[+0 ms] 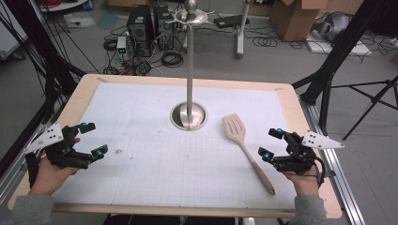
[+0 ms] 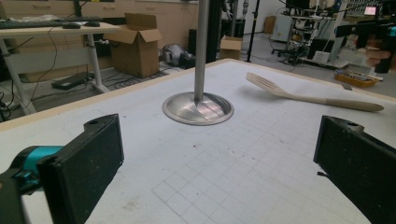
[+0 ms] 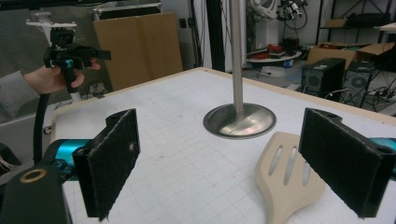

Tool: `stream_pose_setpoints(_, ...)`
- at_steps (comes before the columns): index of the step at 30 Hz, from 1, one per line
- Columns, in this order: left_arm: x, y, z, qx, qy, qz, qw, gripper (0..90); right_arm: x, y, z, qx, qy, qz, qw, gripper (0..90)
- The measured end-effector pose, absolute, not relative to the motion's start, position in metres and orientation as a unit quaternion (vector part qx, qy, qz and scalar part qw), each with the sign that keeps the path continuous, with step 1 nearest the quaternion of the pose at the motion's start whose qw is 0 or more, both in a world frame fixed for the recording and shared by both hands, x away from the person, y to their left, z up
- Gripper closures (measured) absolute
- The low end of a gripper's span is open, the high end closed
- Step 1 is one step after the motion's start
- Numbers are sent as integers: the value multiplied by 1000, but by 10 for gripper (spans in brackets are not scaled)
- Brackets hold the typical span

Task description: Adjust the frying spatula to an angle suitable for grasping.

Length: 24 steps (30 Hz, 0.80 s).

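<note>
Both tongs, left [image 1: 92, 138] and right [image 1: 271, 143], stand apart and empty; the right risks skidding the flat spatula [image 1: 245, 145] across the surface [image 1: 155, 173].

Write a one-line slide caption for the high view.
Two open hand-held grippers, left and right, flank a gridded mat with a wooden slotted spatula lying beside a steel stand.

Left gripper [image 1: 89, 139]: black body, teal fittings behind black pads [image 2: 93, 163], grey three-cornered plate with dots. Right gripper [image 1: 271, 143]: same build, black cable. Person: grey sleeves [image 1: 29, 210].
</note>
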<state>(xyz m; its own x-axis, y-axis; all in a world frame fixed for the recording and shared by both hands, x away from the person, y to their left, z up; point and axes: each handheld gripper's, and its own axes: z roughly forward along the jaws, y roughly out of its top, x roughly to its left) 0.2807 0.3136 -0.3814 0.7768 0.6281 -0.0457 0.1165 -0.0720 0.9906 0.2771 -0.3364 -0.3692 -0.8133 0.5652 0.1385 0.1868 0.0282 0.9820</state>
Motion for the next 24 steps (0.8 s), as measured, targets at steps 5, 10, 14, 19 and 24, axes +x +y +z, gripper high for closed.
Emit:
stream_pose_setpoints(5,281,313,-383,708,267,201,622,20,277,-339,-369,273,698,645,150,116)
stream_pose_setpoints(10,281,313,-383,709,267,201,621,20,277,-341,-370,278,696,645,151,128)
stream_pose_setpoints(14,282,314,-385,710,271,201,618,20,277,-341,-372,282,702,637,148,157)
stream_pose_setpoints(19,283,314,-387,714,274,198,613,20,279,-343,-376,287,711,624,149,245)
stream_pose_setpoints(24,283,313,-388,716,275,196,611,20,279,-343,-381,282,739,593,154,432)
